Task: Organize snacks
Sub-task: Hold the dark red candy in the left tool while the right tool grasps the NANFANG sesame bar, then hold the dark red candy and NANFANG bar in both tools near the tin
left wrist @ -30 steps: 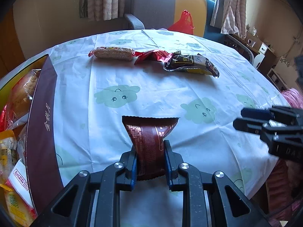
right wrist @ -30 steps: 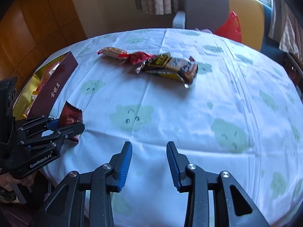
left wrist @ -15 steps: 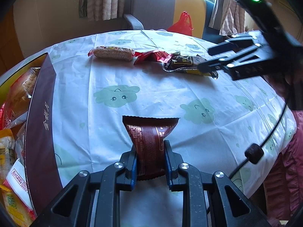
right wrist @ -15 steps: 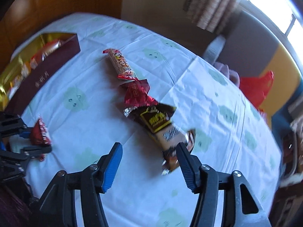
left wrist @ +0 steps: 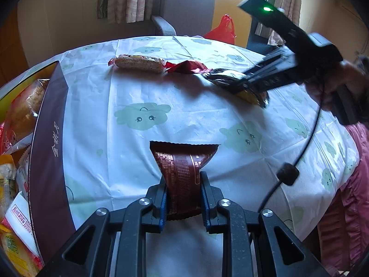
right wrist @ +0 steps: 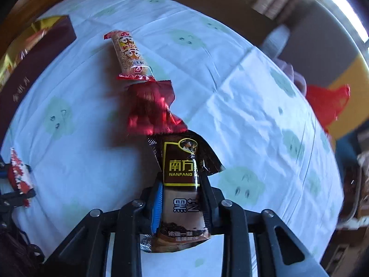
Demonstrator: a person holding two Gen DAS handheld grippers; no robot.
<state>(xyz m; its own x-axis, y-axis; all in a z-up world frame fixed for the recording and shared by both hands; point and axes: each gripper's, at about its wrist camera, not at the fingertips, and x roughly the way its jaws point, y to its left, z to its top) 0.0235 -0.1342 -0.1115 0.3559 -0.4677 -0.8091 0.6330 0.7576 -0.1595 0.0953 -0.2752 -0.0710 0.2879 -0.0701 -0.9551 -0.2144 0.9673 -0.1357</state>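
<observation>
Gripping a dark brown sachet (right wrist: pixel 182 184), we see the right gripper (right wrist: pixel 182 198) with its jaws closing, the packet already pinched between the blue pad on one side and the black finger on the other. The sachet carries a yellow-framed panel with Chinese characters and the word NANFANG above a paler brown lower half; its crimped upper end flares out past the fingertips, over the table. From the left wrist view the same gripper (left wrist: pixel 253 82) reaches in from the right, and the sachet (left wrist: pixel 233 80) shows there as a dark packet with a yellow underside, at the right end of the row of snacks.

Just beyond it lies a crumpled red foil wrapper (right wrist: pixel 152 110), touching the sachet's top edge, and beyond that a long cereal bar (right wrist: pixel 129 53) in a clear wrapper with red ends, touching the foil.

We note the left gripper (left wrist: pixel 183 198) closed tightly on a maroon snack packet (left wrist: pixel 183 161), whose serrated top fans out wide above the pads and stands clear of the cloth.

A white tablecloth (left wrist: pixel 143 92) printed with pale green smiling clouds covers the table. At its left edge stands an open maroon box (left wrist: pixel 49 138) with a gold lining, packed with assorted snacks.
</observation>
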